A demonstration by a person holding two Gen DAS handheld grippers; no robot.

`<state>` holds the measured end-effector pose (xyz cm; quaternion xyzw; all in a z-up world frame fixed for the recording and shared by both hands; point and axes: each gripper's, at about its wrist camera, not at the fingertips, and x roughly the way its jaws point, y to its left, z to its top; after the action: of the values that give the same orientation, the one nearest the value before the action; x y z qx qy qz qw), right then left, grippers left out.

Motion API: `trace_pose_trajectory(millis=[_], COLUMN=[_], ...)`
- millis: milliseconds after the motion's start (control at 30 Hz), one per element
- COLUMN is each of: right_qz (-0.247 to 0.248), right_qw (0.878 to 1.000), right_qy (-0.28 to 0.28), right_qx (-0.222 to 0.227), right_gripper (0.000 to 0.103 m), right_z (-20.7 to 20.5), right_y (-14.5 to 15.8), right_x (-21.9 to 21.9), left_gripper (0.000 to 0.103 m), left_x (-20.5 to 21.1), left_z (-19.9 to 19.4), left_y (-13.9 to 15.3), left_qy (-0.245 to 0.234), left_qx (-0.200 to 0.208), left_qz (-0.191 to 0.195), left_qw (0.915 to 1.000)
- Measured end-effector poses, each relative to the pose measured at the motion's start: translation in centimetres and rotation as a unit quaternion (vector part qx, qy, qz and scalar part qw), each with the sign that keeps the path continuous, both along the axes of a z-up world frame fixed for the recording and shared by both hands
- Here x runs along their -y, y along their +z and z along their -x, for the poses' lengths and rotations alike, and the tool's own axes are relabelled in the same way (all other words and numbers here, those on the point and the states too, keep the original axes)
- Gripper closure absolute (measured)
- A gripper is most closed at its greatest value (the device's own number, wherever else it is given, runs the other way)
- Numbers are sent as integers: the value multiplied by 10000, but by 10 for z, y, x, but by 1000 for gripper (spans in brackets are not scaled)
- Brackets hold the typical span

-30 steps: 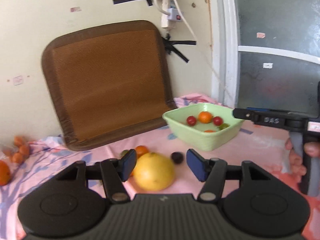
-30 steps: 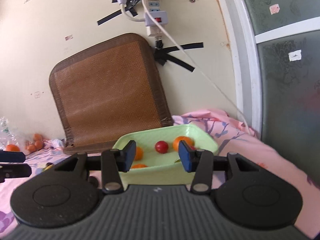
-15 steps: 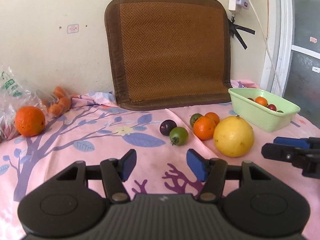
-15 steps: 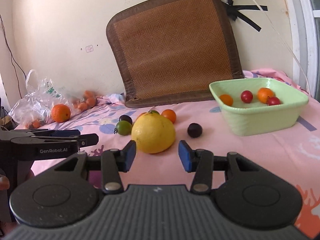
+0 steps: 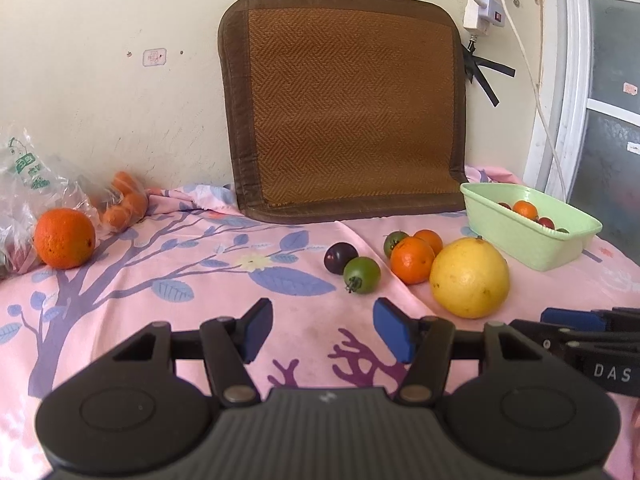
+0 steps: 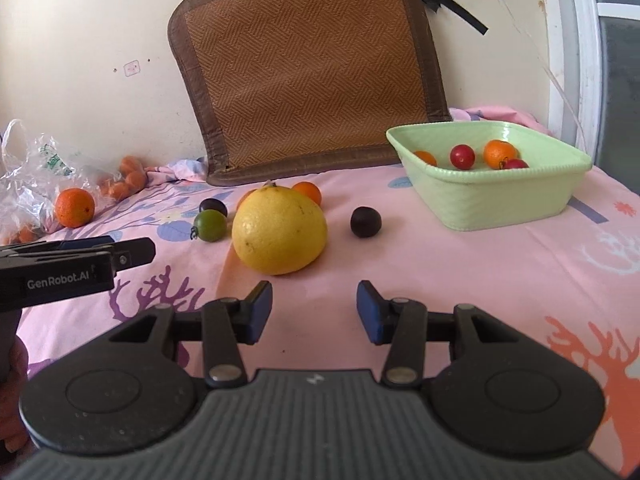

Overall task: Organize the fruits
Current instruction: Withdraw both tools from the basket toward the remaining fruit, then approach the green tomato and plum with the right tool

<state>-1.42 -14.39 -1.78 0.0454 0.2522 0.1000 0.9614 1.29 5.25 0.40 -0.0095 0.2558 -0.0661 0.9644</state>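
Observation:
On the pink cloth lie a big yellow grapefruit (image 5: 469,278) (image 6: 279,230), two small oranges (image 5: 412,260), a green tomato (image 5: 362,275) (image 6: 209,225) and two dark plums (image 5: 340,257) (image 6: 365,221). A pale green tub (image 6: 496,196) (image 5: 520,240) at the right holds small oranges and red fruits. My left gripper (image 5: 323,330) hangs open over bare cloth, short of the green tomato. My right gripper (image 6: 314,312) is open too, just short of the grapefruit, with nothing between its fingers.
A large orange (image 5: 64,238) sits at the far left beside a clear plastic bag (image 5: 28,184) with small oranges. A brown woven mat (image 5: 344,108) leans on the wall behind. A white cable (image 5: 532,80) hangs near the window frame at right.
Both views swung from the tub and wall to the fruit spread on the cloth, then settled. Both grippers sank a little and stayed open; nothing was picked up.

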Motion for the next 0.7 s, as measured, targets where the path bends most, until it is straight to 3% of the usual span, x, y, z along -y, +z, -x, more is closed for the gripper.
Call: trace_pose_trajectory(millis=[267,500,700], right_qz=[220,341,379], right_qw=[9969,9942,9942], right_qy=[-119,142,205], right_qx=[746,1010,984], right_gripper=[54,54,54], right_z=[-5,-28,-48], right_y=[31,43,45], right_x=[-17,-40,-51], left_gripper=[46,46,45], left_x=[-8,-18,-25], left_z=[-1,-2,-4], left_y=[1,1,3], left_qy=[216,434,647], left_qx=[-86,-149,-146], left_qz=[213,424,558], left_qw=[9995,9980,9962])
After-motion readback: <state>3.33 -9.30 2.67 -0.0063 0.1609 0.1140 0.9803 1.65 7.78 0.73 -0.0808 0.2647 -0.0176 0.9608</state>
